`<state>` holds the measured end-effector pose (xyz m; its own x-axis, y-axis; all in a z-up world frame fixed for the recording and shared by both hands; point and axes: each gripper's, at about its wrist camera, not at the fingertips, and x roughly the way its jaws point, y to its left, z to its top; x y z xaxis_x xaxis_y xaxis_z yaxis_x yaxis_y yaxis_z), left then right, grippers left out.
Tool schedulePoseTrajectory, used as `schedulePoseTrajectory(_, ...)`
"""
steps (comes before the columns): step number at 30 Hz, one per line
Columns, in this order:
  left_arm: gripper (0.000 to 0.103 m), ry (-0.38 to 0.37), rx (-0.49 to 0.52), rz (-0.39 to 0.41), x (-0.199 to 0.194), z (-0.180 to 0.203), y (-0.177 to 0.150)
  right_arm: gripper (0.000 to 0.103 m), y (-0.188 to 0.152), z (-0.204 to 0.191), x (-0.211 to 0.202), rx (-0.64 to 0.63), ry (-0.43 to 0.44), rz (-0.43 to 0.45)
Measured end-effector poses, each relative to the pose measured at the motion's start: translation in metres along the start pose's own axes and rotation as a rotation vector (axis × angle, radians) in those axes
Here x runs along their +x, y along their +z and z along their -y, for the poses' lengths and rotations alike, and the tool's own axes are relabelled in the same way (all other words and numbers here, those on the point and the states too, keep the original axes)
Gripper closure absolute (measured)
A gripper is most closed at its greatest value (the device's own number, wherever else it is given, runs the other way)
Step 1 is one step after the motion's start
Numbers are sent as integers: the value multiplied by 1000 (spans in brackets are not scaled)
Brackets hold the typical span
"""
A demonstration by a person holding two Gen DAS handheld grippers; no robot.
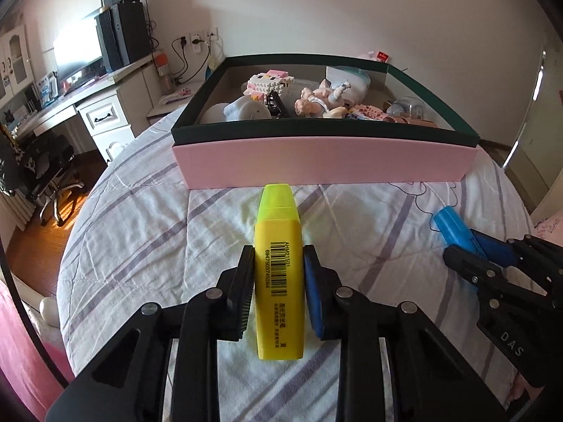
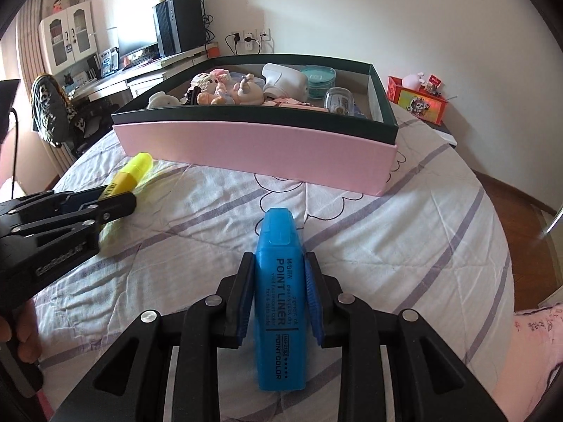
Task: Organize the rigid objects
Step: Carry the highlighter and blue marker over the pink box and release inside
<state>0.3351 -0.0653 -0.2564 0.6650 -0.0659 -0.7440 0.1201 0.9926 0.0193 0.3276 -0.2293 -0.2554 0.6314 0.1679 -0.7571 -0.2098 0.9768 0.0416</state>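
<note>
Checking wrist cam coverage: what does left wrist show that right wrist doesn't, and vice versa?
Left wrist only: the barcode on the yellow highlighter, which the left gripper clamps.
Right wrist only: the "POINT LINER" print on the blue highlighter clamped in the right gripper, and a red box behind the bed.
Both: the pink box of toys, the striped bedspread, both highlighters.

White walls, wood floor (image 1: 31, 242) — cluttered desk (image 1: 67, 105).

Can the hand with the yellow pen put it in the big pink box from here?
Probably yes. The left gripper is shut on the yellow plastic highlighter, and the open-topped pink cardboard box with a dark green rim stands straight ahead on the bed, nothing between. It must lift over the near wall.
</note>
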Motion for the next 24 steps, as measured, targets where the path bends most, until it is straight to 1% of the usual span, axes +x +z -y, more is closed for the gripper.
schedulePoseTrajectory(2, 77, 3, -5, 26, -14, -1, -5, 75, -2, 2, -5, 22, 16, 15)
schedulePoseTrajectory(5, 77, -2, -5, 80, -43, -2, -10, 75, -8, 2, -24, 87, 66, 71)
schedulePoseTrajectory(9, 77, -10, 0, 175, -90, -3, -10, 75, -8, -17, -69, 81, 110, 193)
schedulePoseTrajectory(12, 77, -2, 5, 255, -126, -3, -12, 75, -4, -33, -109, 49, 113, 294)
schedulePoseTrajectory(13, 77, 0, 5, 278, -136, -5, -10, 75, -2, -36, -117, 39, 111, 310)
schedulePoseTrajectory(15, 77, 18, 10, 335, -159, -5, -11, 75, 0, -46, -143, 15, 96, 370)
schedulePoseTrajectory(17, 76, 39, 21, 375, -177, -4, -12, 75, 3, -53, -158, 0, 86, 398)
schedulePoseTrajectory(19, 76, 44, 19, 409, -195, -6, -14, 75, 3, -60, -175, -12, 66, 437)
schedulePoseTrajectory(24, 76, 55, 22, 468, -223, -5, -18, 75, 5, -70, -197, -37, 42, 480)
